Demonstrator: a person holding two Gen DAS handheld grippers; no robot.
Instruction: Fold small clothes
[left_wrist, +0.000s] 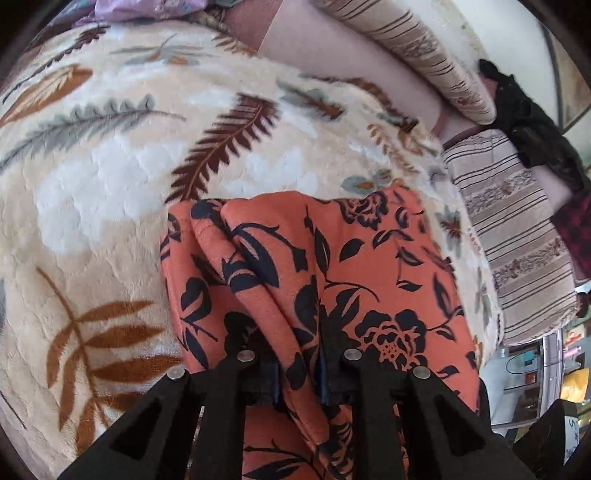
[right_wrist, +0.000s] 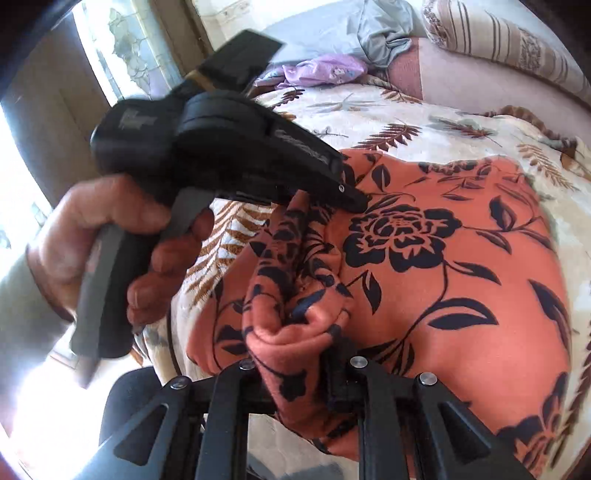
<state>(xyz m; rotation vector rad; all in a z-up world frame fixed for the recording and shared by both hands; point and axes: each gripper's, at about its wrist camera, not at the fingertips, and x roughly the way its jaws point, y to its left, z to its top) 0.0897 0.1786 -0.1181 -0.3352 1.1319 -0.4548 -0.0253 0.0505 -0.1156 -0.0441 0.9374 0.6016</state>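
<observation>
Gripping bunched cloth (left_wrist: 369, 266) in both closed tongs, left (left_wrist: 299, 363) and right (right_wrist: 299, 363), we note shallow bites. We judge a fold could slip out if we pull apart.

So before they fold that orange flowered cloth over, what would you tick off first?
1. Left tool shut on the orange garment: ok.
2. Right tool shut on a bunched fold of it: ok.
3. Both tools hold the same edge, close together: ok; the left one shows in the right view.
4. Garment lying flat: not ok, ridged near the tools.
5. Leaf-print blanket bare beyond the garment: ok.
6. Far hem straight: cannot tell.
</observation>
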